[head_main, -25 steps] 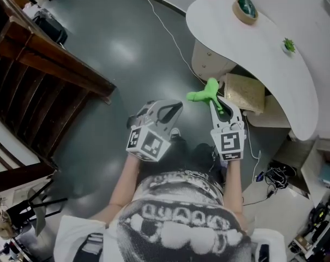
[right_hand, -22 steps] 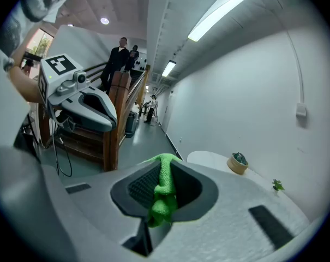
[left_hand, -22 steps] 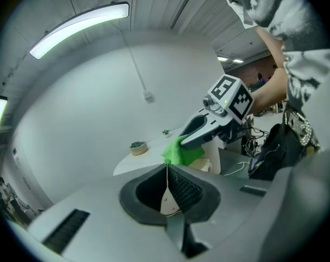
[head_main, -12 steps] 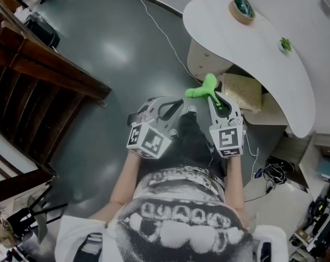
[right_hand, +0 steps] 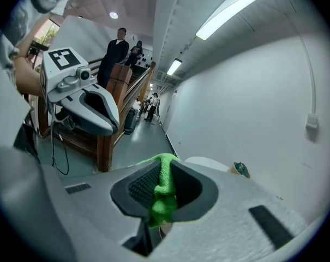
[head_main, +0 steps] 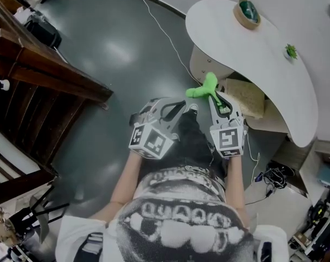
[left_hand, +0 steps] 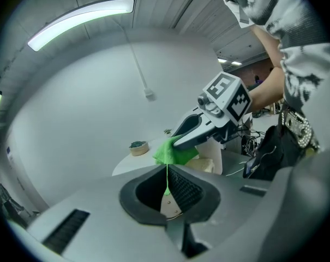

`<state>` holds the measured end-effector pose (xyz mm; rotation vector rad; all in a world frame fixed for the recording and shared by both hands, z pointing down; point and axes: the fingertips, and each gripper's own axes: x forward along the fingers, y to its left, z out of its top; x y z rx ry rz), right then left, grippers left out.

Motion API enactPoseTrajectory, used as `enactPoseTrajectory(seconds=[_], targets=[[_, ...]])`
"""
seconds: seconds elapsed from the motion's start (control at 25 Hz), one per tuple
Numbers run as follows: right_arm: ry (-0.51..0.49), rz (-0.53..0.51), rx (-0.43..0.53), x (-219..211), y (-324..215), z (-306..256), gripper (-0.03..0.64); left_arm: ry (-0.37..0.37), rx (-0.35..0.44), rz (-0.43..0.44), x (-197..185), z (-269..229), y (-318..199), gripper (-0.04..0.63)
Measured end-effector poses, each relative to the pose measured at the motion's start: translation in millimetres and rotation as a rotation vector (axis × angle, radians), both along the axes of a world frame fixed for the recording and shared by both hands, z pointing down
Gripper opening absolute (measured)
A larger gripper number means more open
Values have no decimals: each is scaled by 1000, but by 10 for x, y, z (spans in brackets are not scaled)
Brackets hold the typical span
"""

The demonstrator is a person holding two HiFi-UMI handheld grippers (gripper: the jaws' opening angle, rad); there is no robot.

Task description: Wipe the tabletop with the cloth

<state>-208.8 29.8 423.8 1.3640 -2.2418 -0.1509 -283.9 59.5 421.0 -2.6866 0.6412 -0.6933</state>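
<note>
Cloth (head_main: 204,89), bright green, bunched, hangs pinched in right gripper (head_main: 213,97).

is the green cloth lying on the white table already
No, the green cloth is clamped in the right tongs and hangs in the air beside the white table, not on its top.

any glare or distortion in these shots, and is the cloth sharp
Head view: soft glare on the dark floor. Left gripper view: heavy fisheye, black corners, bright ceiling light strip. Right gripper view: same fisheye; green cloth in the jaws is sharp.
</note>
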Motion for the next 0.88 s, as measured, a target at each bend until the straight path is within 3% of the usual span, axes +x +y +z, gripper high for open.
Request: enactPoseTrajectory(seconds=[0.28, 0.6, 0.88], targets=[[-17, 33, -1, 441, -718, 118, 51, -30, 2, 17, 375, 92, -735, 6], [-27, 46, 18, 1136, -1733, 0, 51, -57, 26, 56, 1070, -30, -1654, 6], [-57, 53, 5, 1452, -2155, 81, 52, -76, 21, 62, 1416, -13, -2088, 6]])
